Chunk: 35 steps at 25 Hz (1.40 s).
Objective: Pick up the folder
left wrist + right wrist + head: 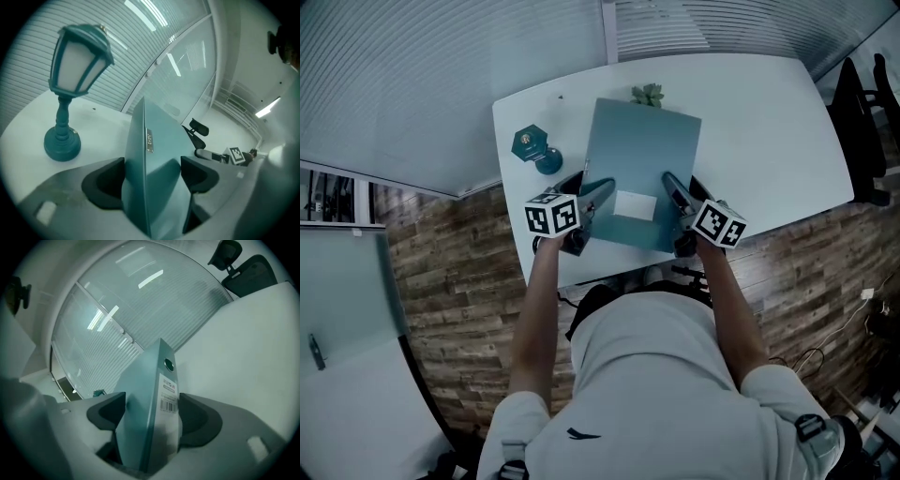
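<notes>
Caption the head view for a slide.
Left gripper and right gripper clamp the teal folder by opposite edges at a white table, small lamp alongside.

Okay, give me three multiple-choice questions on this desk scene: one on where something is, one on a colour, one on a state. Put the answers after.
1. Where is the lantern lamp?
A. On the table, left of the folder in the head view.
B. On top of the folder.
C. On the floor.

2. What colour is the folder?
A. Red.
B. Teal.
C. Yellow.

3. What are the left gripper and right gripper doing?
A. Both are open and empty.
B. Only the left one holds the folder.
C. Each is closed on an edge of the folder.

Answers: 1 A, the lamp stands on the white top beside the folder's left edge. 2 B, its cover is teal in every view. 3 C, each gripper view shows the folder pinched in that gripper.
</notes>
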Motion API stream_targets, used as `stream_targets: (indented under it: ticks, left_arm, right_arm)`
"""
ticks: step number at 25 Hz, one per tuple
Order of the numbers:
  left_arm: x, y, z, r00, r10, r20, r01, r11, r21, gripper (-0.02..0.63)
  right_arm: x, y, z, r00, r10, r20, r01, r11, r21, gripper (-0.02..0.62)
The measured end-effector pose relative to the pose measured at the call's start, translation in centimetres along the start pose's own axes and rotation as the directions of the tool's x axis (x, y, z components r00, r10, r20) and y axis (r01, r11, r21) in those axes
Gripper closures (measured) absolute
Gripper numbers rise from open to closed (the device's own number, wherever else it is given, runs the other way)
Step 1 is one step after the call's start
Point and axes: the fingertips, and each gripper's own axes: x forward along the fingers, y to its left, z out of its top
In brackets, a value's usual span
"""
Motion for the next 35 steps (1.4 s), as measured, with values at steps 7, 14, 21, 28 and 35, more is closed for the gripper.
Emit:
stream_targets:
  ticks: [7,14,21,28,35]
  left_arm:
    - [-3.5,-2.3,2.2,0.94,-0.095,0.327,0.032,0.981,0.192,0.222]
    - [-6.7,-4.0,1.7,0.858,-0.16,0.489,-0.001,0.95,0.312,0.224]
    - [-8.8,-5.7,0.2,0.844,-0.187,0.503,-0.045,0.91,0.413,0.224]
    - [-10.5,-7.1,-1.3,0.854,-0.197,0.482,-0.068,0.876,0.478,0.224]
    - [-12.4,-8.3,-3.1,0.872,-0.206,0.444,-0.071,0.845,0.531,0.241]
  right_arm:
    - [-2.2,5.4,3.0,0.951,0.251,0.181,-0.189,0.934,-0.302,0.255]
    - [-4.2,8.6,2.1,0.911,0.333,0.243,-0.151,0.818,-0.555,0.244]
    - [-6.8,10.5,0.6,0.887,0.4,0.233,-0.136,0.706,-0.695,0.225]
    - [-8.9,11.5,-0.7,0.877,0.443,0.185,-0.152,0.622,-0.768,0.216]
    - [-10.9,12.1,-2.2,0.881,0.464,0.088,-0.202,0.537,-0.819,0.205]
